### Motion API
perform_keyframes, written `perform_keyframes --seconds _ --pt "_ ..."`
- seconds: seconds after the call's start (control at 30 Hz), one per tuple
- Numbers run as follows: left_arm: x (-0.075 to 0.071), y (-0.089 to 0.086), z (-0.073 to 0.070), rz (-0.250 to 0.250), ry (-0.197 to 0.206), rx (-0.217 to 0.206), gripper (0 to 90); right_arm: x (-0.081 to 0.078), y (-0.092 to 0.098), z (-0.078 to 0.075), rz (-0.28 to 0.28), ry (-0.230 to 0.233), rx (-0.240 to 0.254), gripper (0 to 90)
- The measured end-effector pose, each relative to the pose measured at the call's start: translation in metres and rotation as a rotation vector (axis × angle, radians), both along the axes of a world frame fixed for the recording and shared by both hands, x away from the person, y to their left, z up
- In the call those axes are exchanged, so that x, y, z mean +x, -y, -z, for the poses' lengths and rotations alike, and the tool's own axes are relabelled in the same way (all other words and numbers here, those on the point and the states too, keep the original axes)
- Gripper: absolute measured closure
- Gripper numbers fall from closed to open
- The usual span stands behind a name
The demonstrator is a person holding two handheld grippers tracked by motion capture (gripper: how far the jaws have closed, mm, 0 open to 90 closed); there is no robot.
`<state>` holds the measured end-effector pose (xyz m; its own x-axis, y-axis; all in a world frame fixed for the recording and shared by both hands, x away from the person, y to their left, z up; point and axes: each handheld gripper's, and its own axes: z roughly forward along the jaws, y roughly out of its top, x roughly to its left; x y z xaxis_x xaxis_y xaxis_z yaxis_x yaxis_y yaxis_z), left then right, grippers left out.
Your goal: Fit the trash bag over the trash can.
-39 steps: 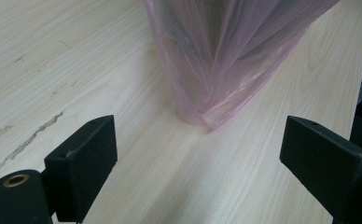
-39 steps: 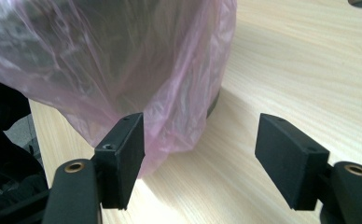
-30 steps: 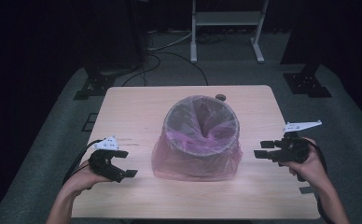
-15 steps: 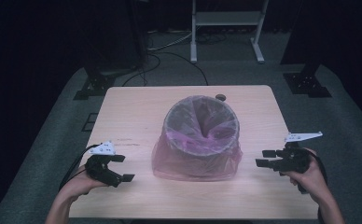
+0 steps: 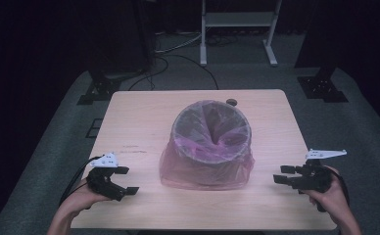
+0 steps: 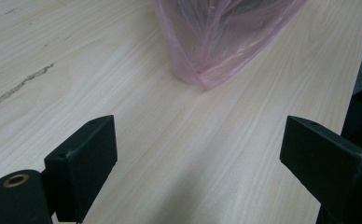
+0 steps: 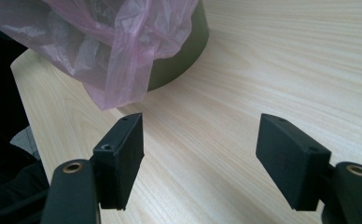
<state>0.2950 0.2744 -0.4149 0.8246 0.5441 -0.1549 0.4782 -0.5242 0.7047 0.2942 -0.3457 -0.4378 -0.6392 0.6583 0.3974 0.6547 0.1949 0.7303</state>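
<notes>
a round bin [image 5: 211, 142] lined with a pink plastic bag [image 5: 205, 169] is seen standing upright near the middle of the counter [image 5: 139, 122], slightly toward its far edge. the bag is folded over the rim and hangs loosely down the outside, its hem spread on the wood around the base; the lining is drawn down into the bin's hollow. in the right gripper view a dark green wall of the bin [image 7: 179, 51] is shown beneath the crumpled bag [image 7: 118, 42].

the bin is set between the two grippers, touched by neither. the left gripper [image 5: 122, 181] is held just above the counter toward the near left corner, well apart from the bag's hem; its fingers [image 6: 83, 161] are spread wide with only bare wood between them, and a lower corner of the bag [image 6: 207, 70] is seen ahead of them. the right gripper [image 5: 286, 175] is held near the right edge, close to the near right corner, pointing toward the bin; its fingers [image 7: 123, 154] are likewise held wide apart with nothing between them, and the bag's hanging fold lies ahead and to the left of them in its own view.

a small dark round thing [image 5: 232, 102] lies on the counter just behind the bin, toward the far edge. faint marks on the wood [image 5: 129, 148] are seen toward the left edge, too small to be read. no label or brand can be made out on the bin or the bag.
</notes>
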Motion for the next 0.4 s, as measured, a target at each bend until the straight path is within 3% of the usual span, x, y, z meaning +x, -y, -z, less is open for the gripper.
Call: perform_keyframes --seconds 0.4 --pt "-0.006 -0.004 0.004 -0.008 -0.005 -0.007 9.8 -0.014 0.002 0.006 0.013 0.004 -0.01 30.0"
